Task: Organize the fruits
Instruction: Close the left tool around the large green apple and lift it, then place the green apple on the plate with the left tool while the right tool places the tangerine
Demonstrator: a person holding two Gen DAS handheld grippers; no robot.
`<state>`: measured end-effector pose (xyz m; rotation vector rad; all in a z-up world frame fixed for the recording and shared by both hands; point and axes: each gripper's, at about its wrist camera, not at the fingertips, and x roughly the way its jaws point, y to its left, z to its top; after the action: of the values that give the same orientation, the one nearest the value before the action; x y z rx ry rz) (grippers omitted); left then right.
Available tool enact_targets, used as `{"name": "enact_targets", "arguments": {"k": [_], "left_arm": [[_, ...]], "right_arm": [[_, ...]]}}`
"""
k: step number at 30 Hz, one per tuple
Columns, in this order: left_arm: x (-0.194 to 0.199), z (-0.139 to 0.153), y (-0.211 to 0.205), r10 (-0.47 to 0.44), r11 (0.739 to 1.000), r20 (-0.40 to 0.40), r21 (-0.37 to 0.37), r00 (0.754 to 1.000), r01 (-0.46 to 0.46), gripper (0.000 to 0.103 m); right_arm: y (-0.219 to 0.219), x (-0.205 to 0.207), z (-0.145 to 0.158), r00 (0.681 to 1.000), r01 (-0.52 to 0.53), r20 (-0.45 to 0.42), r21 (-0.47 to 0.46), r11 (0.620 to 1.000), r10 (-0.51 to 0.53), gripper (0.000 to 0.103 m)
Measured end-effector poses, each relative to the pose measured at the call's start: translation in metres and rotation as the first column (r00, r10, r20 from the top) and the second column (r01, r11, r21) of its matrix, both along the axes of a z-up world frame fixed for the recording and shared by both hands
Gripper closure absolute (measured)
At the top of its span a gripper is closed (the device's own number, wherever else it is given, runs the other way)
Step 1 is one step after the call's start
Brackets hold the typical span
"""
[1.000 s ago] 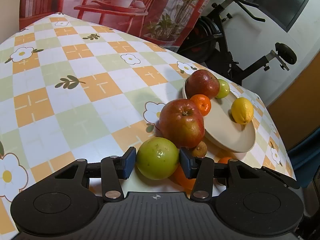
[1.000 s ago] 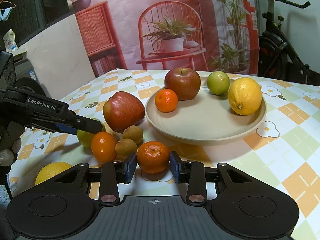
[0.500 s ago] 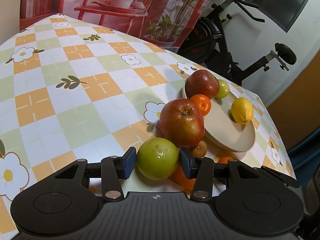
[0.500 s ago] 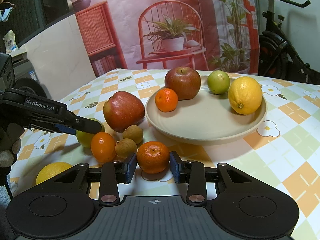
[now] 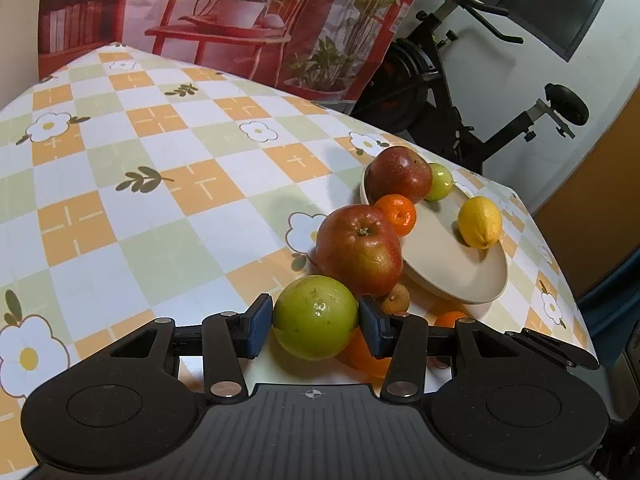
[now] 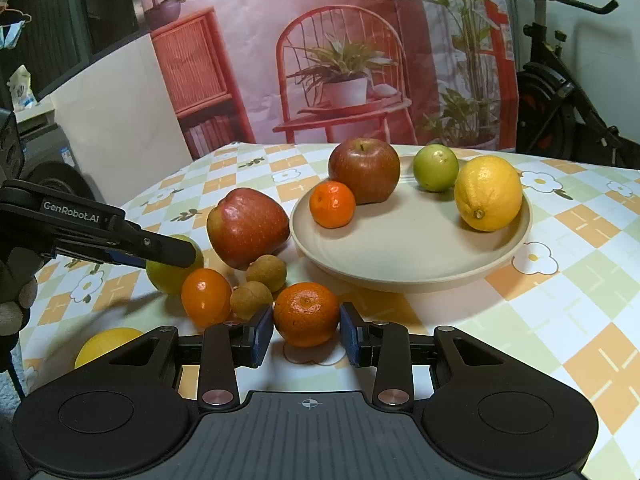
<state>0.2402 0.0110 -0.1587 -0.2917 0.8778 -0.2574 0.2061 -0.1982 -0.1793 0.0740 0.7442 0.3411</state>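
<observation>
My left gripper (image 5: 315, 326) is shut on a green round fruit (image 5: 316, 316), its blue pads against both sides, low over the checked tablecloth. My right gripper (image 6: 306, 334) is shut on a mandarin (image 6: 306, 312) just in front of the beige plate (image 6: 400, 248). On the plate lie a red apple (image 6: 364, 170), a small mandarin (image 6: 332, 204), a small green fruit (image 6: 435, 167) and a lemon (image 6: 488, 192). In the right wrist view one black finger of the left gripper (image 6: 152, 246) crosses the green fruit (image 6: 172, 276).
Beside the plate lie a second red apple (image 6: 248, 232), two brown longans (image 6: 266, 272), an orange fruit (image 6: 206, 296) and a yellow fruit (image 6: 106, 342). A gloved hand (image 6: 16, 292) is at the left. An exercise bike (image 5: 460, 92) stands beyond the table's far edge.
</observation>
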Motion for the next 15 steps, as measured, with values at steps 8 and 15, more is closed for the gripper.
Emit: {"name": "enact_targets", "arguments": {"k": [8,15], "left_arm": [[-0.008,0.013,-0.006,-0.033,0.999,0.044,0.041,0.998,0.032,0.053],[-0.007,0.036,-0.014,-0.079,0.995,0.100,0.069,0.992,0.072,0.053]], "right_arm": [[0.001,-0.003,0.003,1.000,-0.021,0.008,-0.007,1.000,0.021,0.069],[-0.005,-0.007,0.012,1.000,-0.015,0.027,0.000,1.000,0.015,0.070]]}}
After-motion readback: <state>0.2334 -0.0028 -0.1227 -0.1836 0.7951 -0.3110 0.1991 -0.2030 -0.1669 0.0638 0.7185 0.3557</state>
